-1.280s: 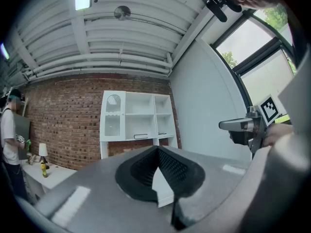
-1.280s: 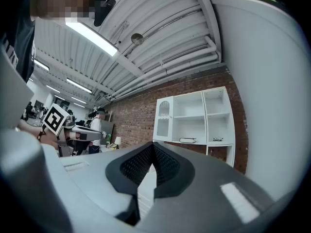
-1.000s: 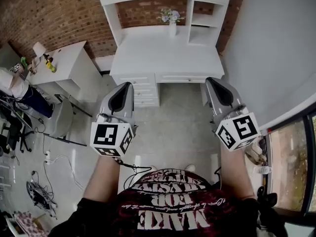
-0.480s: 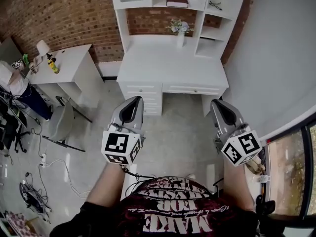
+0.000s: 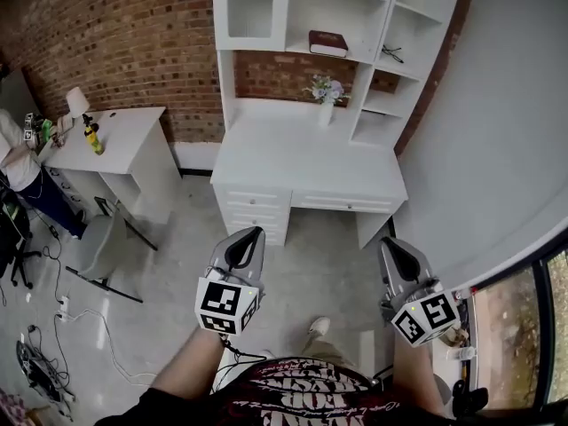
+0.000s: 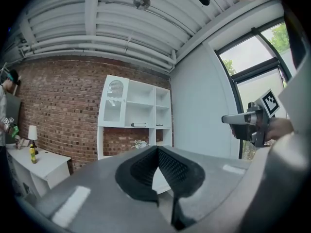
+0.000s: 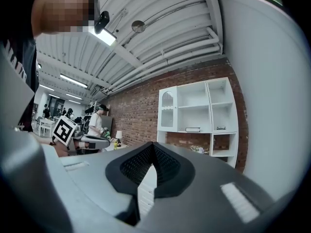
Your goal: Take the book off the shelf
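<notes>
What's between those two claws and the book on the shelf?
Head view: floor, then the white desk and its flower vase, below the book.

The dark book (image 5: 327,43) lies flat on the white shelf (image 5: 342,58), untouched.

The left gripper (image 6: 158,150), jaws together, faces the book (image 6: 138,124) on the white shelf (image 6: 127,106).
</notes>
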### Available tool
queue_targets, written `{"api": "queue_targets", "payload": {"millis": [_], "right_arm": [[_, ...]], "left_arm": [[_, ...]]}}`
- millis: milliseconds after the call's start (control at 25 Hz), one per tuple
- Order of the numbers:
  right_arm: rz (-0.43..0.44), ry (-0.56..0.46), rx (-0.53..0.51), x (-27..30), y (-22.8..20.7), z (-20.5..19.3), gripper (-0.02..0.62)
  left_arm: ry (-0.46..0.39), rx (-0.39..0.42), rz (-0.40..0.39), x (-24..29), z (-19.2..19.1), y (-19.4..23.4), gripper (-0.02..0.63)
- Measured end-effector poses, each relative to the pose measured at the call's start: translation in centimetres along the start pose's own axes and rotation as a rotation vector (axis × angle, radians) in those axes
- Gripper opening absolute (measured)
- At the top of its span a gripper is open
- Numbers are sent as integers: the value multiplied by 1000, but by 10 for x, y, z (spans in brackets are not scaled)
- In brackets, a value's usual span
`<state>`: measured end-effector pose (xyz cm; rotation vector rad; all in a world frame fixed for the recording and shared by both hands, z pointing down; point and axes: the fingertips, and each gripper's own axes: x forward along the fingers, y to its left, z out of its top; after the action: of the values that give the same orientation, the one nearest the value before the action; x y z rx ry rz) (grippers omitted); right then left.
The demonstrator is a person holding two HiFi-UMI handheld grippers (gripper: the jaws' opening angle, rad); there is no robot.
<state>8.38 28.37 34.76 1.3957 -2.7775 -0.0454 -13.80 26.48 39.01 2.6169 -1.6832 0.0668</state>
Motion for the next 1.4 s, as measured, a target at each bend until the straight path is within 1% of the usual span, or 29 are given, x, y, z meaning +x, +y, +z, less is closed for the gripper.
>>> {"api": "queue_targets", "payload": {"millis": [200,440,640,880,1400], "right_arm": [[7,-20,15,20,-18,4,29],[19,-50,66,54,-49,-2,29],[45,-69,72,86,-82,0,29],[32,-80,103,110,-132,-6,29],[37,-87,89,145,-235,2,29]], "left_arm": [[7,-10,5,24,1,9,0],[18,-16,19,59,6,26,0],[19,3,39,101,13,34,0],[34,21,5,164,14,22,0],[-47,21,9,273,49,3,0]]}}
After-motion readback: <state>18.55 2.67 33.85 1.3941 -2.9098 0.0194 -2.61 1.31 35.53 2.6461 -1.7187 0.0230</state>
